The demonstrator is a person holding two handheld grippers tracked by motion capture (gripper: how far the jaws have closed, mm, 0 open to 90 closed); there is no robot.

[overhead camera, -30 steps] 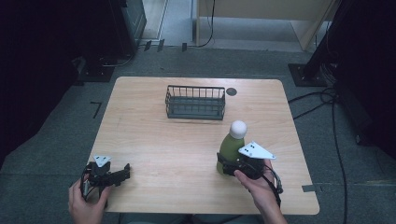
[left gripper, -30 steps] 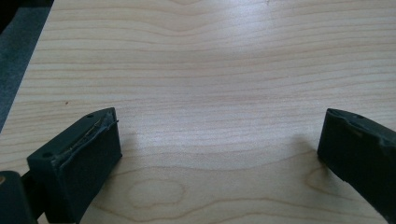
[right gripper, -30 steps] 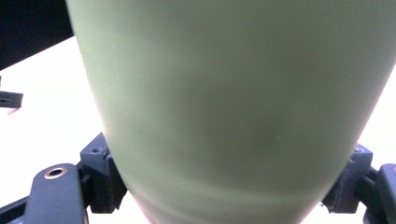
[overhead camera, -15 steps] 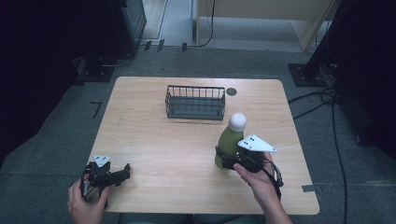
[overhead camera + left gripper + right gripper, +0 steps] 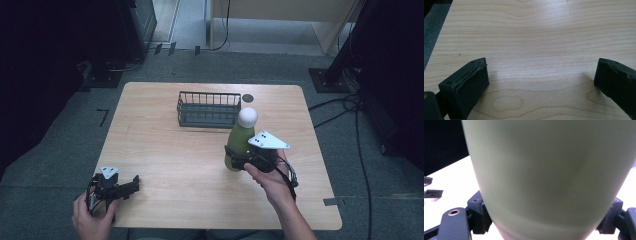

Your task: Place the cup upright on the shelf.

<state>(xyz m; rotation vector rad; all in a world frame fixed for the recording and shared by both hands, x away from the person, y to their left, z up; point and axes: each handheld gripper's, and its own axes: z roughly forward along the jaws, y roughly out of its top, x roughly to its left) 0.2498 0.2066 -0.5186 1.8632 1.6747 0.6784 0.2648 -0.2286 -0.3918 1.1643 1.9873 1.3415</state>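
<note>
Sliding leftward since a second ago, the green bottle point(image 5: 240, 142) is standing upright on the table point(image 5: 165, 150), near the wire basket point(image 5: 207, 109). The right gripper point(image 5: 239, 159) is clenching its lower body; the left gripper point(image 5: 127, 187) is resting released at the near-left edge. Gripped so low, the bottle could tip.

Matt green bottle point(image 5: 239, 145), wood-grain table point(image 5: 165, 150)

On the table point(image 5: 165, 150), the bottle point(image 5: 239, 142) stands in front of the basket point(image 5: 208, 108), slightly right.
</note>
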